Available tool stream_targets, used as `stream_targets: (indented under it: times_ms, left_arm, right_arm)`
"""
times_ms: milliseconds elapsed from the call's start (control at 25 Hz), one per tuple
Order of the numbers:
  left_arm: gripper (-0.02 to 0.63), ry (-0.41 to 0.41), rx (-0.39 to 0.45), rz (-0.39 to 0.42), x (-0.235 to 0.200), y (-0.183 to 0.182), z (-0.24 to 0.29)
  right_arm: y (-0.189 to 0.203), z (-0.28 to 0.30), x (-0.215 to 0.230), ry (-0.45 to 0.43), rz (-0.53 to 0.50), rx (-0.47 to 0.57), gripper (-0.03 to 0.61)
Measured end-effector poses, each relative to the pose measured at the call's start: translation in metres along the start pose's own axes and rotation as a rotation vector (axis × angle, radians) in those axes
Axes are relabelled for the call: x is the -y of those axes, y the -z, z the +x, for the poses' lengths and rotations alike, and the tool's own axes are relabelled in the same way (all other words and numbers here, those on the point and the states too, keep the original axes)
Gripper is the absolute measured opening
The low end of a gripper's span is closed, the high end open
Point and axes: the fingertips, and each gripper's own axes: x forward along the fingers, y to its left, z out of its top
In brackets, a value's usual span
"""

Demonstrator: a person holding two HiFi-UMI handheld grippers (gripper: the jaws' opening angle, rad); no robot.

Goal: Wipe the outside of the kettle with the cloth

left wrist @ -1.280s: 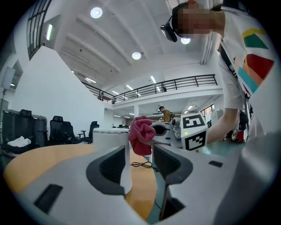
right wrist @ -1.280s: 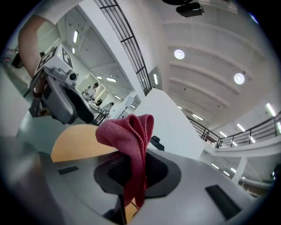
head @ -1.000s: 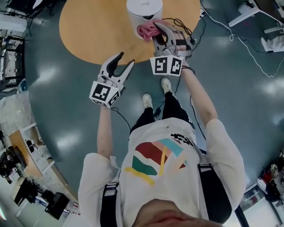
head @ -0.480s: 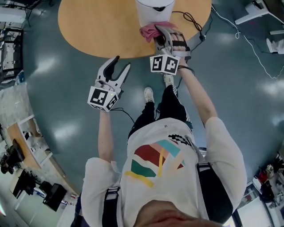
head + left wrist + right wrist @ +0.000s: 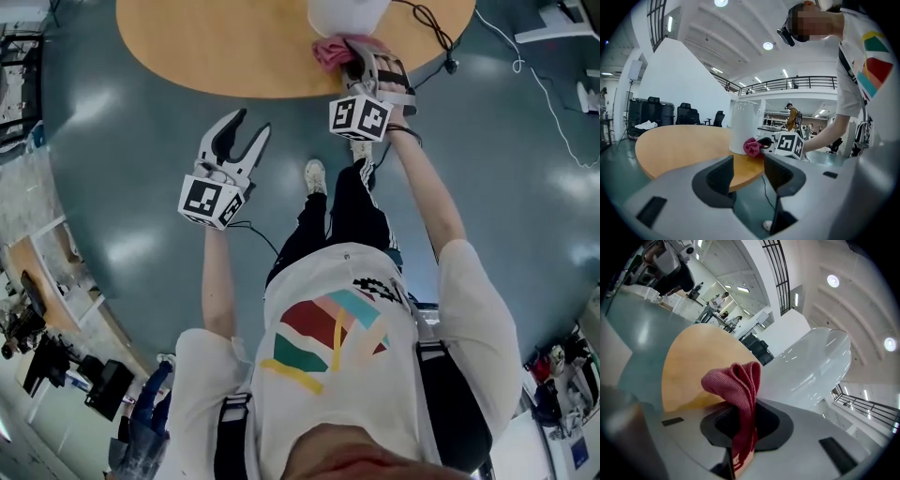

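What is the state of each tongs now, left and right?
Left tongs: open, nothing between them.
Right tongs: closed, holding the pink cloth.

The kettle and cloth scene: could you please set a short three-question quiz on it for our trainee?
1. True or false: the left gripper is holding something.
2. Where does the white kettle stand? A: on the floor; B: on the round wooden table; C: on a chair.
3. Fill in: the right gripper is shut on a pink ___.
Key: 1 false, its jaws stand apart and empty; 2 B; 3 cloth.
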Motion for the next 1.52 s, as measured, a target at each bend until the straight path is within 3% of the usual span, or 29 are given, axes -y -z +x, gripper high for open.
stream_targets:
  times_ms: [160,280,560,800,920,1000,1320,1520]
  left_arm:
    - [0.235,-0.002,0.027,0.001,0.001,-0.007,0.001]
    - [0.235,0.003,0.072,0.015,-0.005,-0.032,-0.003]
    - [0.235,0.035,0.25,0.112,0.007,-0.136,0.039]
    - [0.235,0.1,0.31,0.191,0.043,-0.189,0.083]
    - [0.235,0.087,0.282,0.254,0.059,-0.195,0.114]
    - [0.235,0.091,0.256,0.237,0.064,-0.193,0.138]
    - [0.235,0.122,0.246,0.202,0.087,-0.203,0.175]
    - [0.235,0.13,0.229,0.189,0.082,-0.198,0.181]
  right_arm:
    - [0.0,-0.002,-0.005,-0.017,-0.002,0.004,0.046]
    - [-0.029,-0.021,0.011,0.0,0.017,0.064,0.048]
    - [-0.084,-0.089,0.096,0.016,0.042,0.194,0.048]
    - [-0.097,-0.107,0.193,0.074,-0.026,0.214,0.047]
    - [-0.101,-0.075,0.24,-0.005,0.026,0.194,0.048]
    - [-0.105,-0.045,0.262,-0.071,0.026,0.172,0.047]
    - [-0.111,0.036,0.277,-0.316,-0.233,0.035,0.046]
    - [-0.119,0.065,0.259,-0.403,-0.334,-0.013,0.047]
